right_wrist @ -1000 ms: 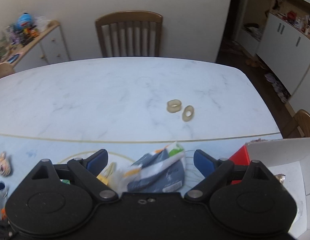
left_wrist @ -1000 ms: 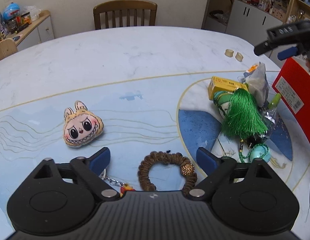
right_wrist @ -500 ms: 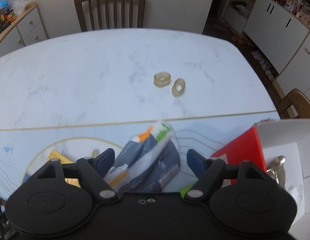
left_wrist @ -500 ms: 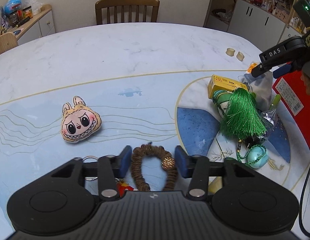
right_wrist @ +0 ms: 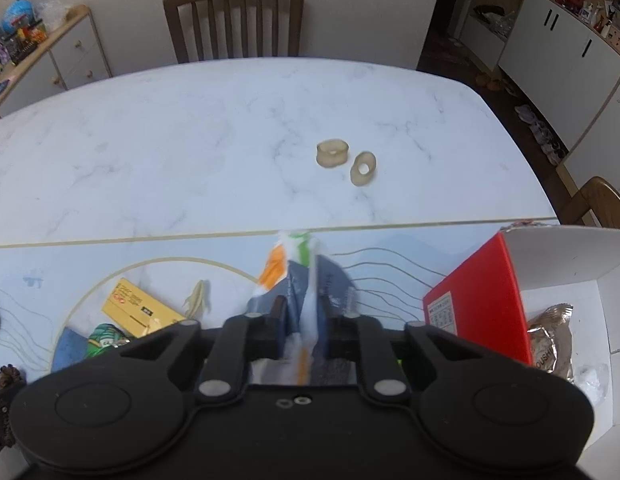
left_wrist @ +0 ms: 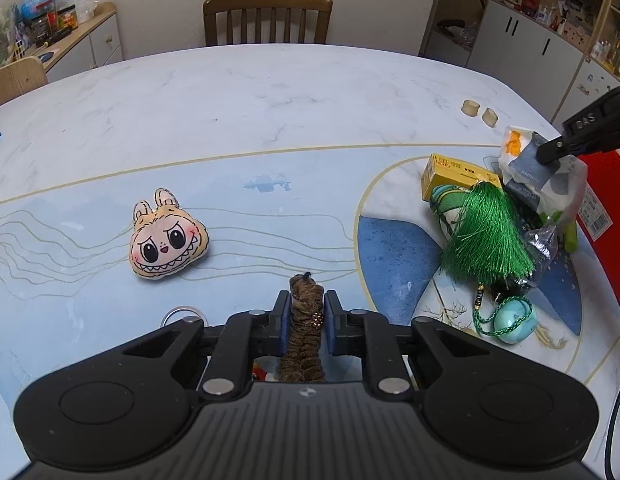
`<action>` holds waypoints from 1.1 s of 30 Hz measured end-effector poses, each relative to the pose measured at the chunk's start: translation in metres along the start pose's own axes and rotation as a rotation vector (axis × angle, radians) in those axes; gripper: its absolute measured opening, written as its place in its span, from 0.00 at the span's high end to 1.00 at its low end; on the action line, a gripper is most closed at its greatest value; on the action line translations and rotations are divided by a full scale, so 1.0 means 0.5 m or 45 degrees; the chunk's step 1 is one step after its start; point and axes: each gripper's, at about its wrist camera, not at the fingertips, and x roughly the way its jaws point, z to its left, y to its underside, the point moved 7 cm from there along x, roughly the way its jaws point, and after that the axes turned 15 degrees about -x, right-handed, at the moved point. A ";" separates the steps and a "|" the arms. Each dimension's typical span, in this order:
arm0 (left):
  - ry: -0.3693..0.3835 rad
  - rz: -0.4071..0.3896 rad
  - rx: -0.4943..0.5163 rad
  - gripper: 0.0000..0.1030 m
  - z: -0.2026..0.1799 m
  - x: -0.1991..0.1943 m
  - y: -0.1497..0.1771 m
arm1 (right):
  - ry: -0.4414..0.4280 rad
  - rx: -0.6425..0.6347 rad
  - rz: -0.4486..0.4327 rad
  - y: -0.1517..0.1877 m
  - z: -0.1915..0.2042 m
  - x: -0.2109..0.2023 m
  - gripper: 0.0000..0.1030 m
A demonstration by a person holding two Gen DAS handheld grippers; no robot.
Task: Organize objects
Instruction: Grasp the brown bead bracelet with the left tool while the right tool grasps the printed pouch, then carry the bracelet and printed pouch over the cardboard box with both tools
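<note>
Scrunchie (left_wrist: 303,330), brown with a gold bead, squeezed flat between the pads of the left gripper (left_wrist: 306,322), low over the blue table mat (left_wrist: 270,216); plush monster face (left_wrist: 167,240) lies near on the left. Right gripper (right_wrist: 302,330) pinches a grey-white snack pouch (right_wrist: 306,280) beside the red-sided box (right_wrist: 481,296), above the yellow carton (right_wrist: 140,308)

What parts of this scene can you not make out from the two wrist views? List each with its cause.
- Keychain ring, left wrist view: mostly hidden behind the left gripper.
- Snack packet, right wrist view: motion-blurred, print unreadable, lower part behind the right gripper.
- Red box, right wrist view: label too small; the foil bag inside is partly hidden.
</note>
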 end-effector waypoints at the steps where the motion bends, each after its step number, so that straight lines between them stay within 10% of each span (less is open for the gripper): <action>1: 0.004 -0.002 -0.007 0.85 -0.001 -0.004 -0.002 | -0.013 0.006 -0.013 0.000 -0.003 -0.009 0.90; 24: 0.058 -0.028 -0.114 0.85 -0.040 -0.106 0.025 | -0.260 -0.016 -0.062 -0.024 -0.012 -0.037 0.82; 27: 0.055 -0.024 -0.135 0.85 -0.032 -0.110 0.032 | -0.268 -0.038 -0.033 -0.031 0.006 -0.014 0.69; 30: 0.050 -0.022 -0.145 0.85 -0.024 -0.115 0.036 | -0.239 -0.065 -0.030 -0.037 0.022 0.007 0.28; 33: 0.041 -0.019 -0.156 0.85 -0.015 -0.119 0.040 | -0.201 -0.112 -0.015 -0.041 0.039 0.029 0.23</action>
